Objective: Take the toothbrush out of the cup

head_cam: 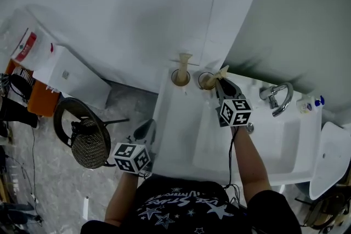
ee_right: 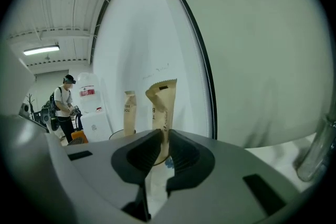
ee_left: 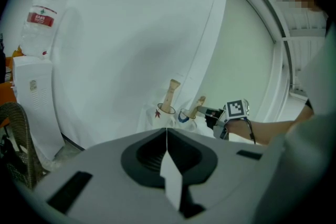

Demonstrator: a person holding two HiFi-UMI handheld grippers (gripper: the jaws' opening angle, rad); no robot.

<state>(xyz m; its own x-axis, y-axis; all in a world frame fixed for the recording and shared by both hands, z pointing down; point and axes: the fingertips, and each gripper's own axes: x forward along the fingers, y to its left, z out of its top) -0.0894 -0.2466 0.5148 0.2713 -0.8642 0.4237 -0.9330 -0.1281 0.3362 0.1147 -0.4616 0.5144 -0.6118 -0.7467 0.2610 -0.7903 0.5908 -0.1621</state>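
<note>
Beside the sink (head_cam: 263, 142), my right gripper (head_cam: 221, 84) has fingers clamped on the toothbrush (ee_right: 161, 99) above its cup (head_cam: 206, 81) for lifting; left gripper (ee_left: 167, 134), fingers clenched empty, hangs clear.

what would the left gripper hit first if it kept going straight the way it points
Probably the left clear glass cup holding a tan paper-wrapped toothbrush, though depth is hard to judge.

The right tongs (ee_right: 163, 135) clamp a paper-wrapped toothbrush (ee_right: 161, 105) between their jaws.

A washroom mock-up in a lab hall: white washbasin (head_cam: 263, 145), chrome tap (head_cam: 278, 97), water dispenser (head_cam: 60, 71).
</note>
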